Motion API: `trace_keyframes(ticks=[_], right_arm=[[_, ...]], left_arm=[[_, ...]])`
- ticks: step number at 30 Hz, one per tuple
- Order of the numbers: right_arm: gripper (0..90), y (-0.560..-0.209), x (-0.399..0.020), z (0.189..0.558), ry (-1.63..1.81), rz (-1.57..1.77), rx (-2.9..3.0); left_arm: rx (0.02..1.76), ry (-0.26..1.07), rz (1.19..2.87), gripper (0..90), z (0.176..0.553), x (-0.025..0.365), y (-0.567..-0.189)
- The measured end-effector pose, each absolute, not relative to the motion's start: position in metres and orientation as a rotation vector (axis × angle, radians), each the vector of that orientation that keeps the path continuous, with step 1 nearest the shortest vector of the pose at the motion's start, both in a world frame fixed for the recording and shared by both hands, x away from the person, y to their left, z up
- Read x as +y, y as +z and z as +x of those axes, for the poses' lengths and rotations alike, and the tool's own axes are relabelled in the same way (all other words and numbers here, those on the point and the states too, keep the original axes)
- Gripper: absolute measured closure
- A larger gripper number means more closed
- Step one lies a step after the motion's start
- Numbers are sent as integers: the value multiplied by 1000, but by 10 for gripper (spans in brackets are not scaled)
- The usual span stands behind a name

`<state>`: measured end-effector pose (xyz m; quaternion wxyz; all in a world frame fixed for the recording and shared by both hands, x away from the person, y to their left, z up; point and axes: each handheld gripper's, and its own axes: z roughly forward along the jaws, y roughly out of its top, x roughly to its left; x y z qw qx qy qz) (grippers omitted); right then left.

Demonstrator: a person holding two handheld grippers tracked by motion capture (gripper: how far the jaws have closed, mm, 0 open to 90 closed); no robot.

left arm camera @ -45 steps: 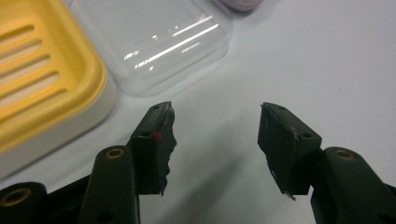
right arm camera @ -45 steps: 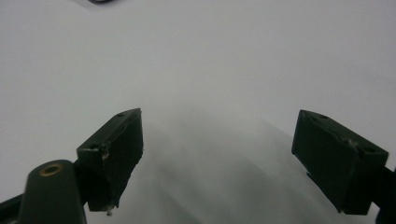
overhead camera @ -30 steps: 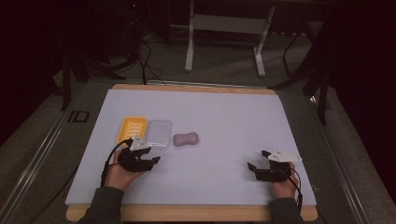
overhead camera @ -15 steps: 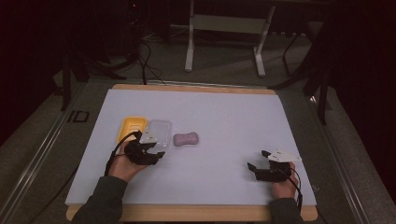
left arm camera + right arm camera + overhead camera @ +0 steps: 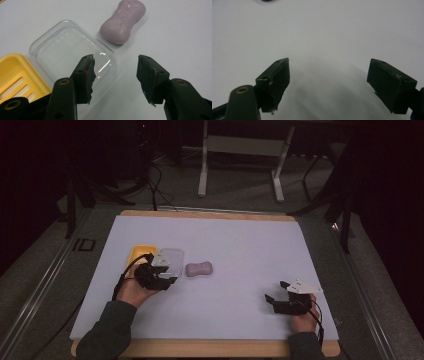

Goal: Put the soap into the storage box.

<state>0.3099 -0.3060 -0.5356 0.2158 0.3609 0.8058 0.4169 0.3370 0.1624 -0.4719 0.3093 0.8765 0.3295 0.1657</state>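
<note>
A purple soap bar (image 5: 199, 269) (image 5: 123, 21) lies on the white table sheet (image 5: 240, 245). Left of it sits a clear plastic lid (image 5: 171, 257) (image 5: 72, 52), and beside that a yellow soap dish (image 5: 140, 254) (image 5: 17, 77). My left gripper (image 5: 167, 276) (image 5: 115, 75) is open, hovering just at the near edge of the clear lid, with one jaw over the lid and the soap ahead. My right gripper (image 5: 276, 292) (image 5: 329, 80) rests open at the near right of the sheet, with nothing between its jaws.
The sheet covers a wooden table (image 5: 200, 213). A metal stand (image 5: 240, 150) and cables (image 5: 155, 175) are on the dark floor beyond the far edge. A rail (image 5: 45, 285) runs along the left side.
My left gripper has moved forward and slightly right, up to the near edge of the clear lid. The right gripper has stayed put.
</note>
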Motion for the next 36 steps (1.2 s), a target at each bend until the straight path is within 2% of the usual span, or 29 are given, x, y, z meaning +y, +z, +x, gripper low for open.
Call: trace_keyframes(ticks=[10, 36], right_arm=[[181, -536, -306, 310, 1156, 1001, 2234], [181, -536, -306, 310, 1158, 999, 2234]], left_arm=[[850, 442, 2351, 418, 346, 156, -469], [793, 391, 2396, 401, 371, 146, -471]])
